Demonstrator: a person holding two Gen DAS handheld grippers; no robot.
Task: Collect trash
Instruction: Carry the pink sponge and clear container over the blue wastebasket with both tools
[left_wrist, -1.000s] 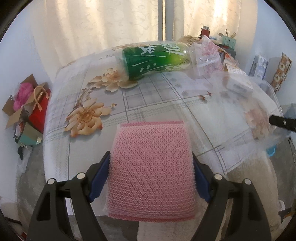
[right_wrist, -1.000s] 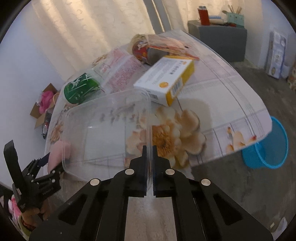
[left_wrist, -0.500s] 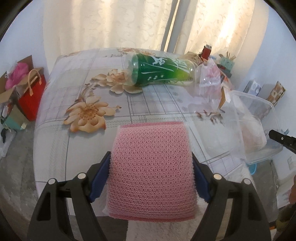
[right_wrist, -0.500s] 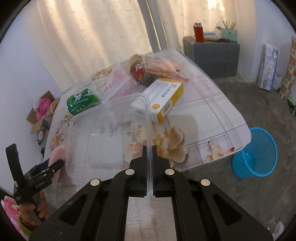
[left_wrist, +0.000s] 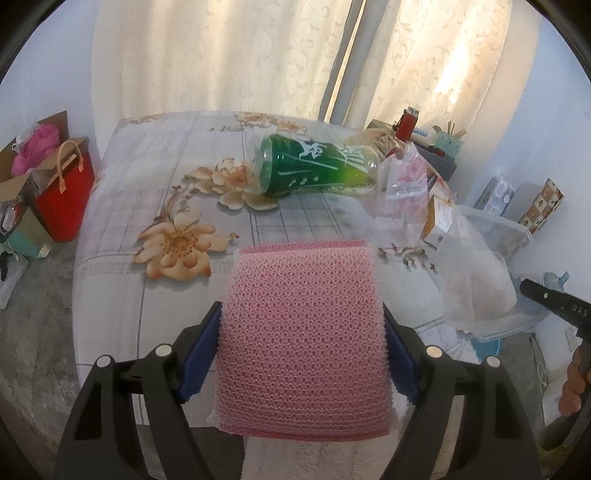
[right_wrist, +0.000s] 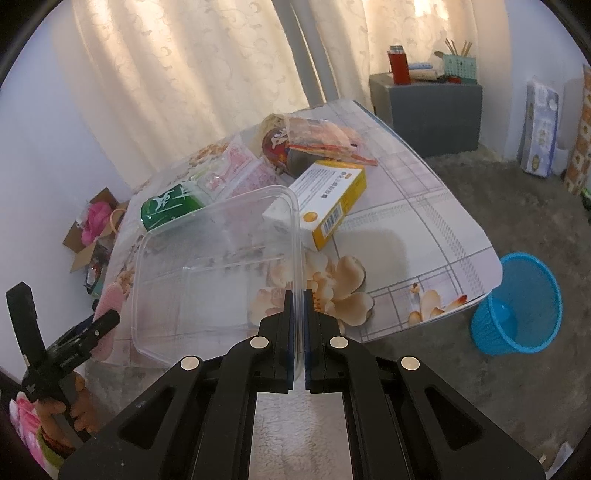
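on the floor at far left a red paper bag with tan handles (left_wrist: 62, 199) stands by an open cardboard box, clear of the job. next to it the worktop with the flowered, grid-patterned cloth (left_wrist: 162, 177) carries the litter: a green plastic bottle with white markings (left_wrist: 317, 168) lies on its side near the far edge, probably left where it rolled, with a clear packet of pink-and-white contents (left_wrist: 404, 181) touching its neck end.

in front, the left hand-held gripper (left_wrist: 303, 332) is clamped on a pink honeycomb-mesh sponge pad (left_wrist: 303, 325), blue pads pressing its two side edges, so the pad is lifted clear of the cloth and ready to be dropped somewhere.

to the right, the right hand-held gripper (right_wrist: 299, 332) is fully closed on the rim of a clear rectangular plastic tub (right_wrist: 218, 269), pinching the thin wall between its pads. the tub hangs tilted over the near worktop edge, its mouth turned toward the sponge; it looks held that way as a collecting bin.

beyond it lie a white-and-yellow cardboard box with a barcode (right_wrist: 325, 201) and a crumpled printed snack wrapper (right_wrist: 321, 138), not yet gathered. at far right a blue plastic mesh waste basket (right_wrist: 517, 306) sits on the floor beside the worktop corner, likely the final destination.
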